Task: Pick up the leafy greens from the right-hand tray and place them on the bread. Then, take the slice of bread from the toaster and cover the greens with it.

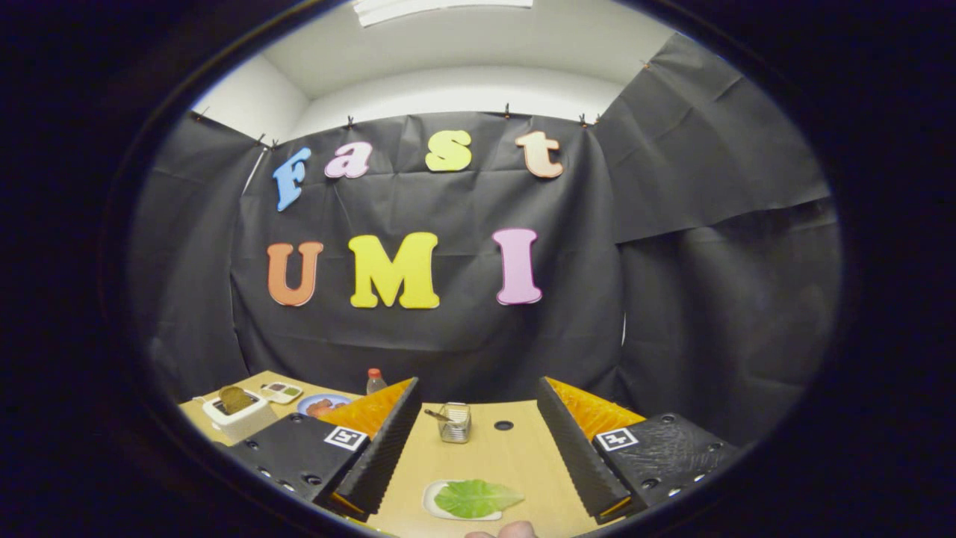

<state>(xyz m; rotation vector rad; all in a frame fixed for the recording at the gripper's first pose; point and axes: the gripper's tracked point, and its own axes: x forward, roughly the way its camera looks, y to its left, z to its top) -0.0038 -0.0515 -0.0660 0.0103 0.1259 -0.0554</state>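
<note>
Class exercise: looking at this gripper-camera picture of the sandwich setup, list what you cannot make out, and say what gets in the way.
- Plate beside the toaster: its food is too small to identify, and one finger of the open gripper covers its edge.
- Metal holder beyond the fingers: contents too small.
- Small dish behind the toaster: contents too small.
- Tray under the leafy greens: mostly covered by the leaf.

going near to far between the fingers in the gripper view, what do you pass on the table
With the gripper open: leafy greens on a small white tray between the fingers → a clear holder with a stick in it, farther on → a dark round hole in the tabletop about level with it.
</note>
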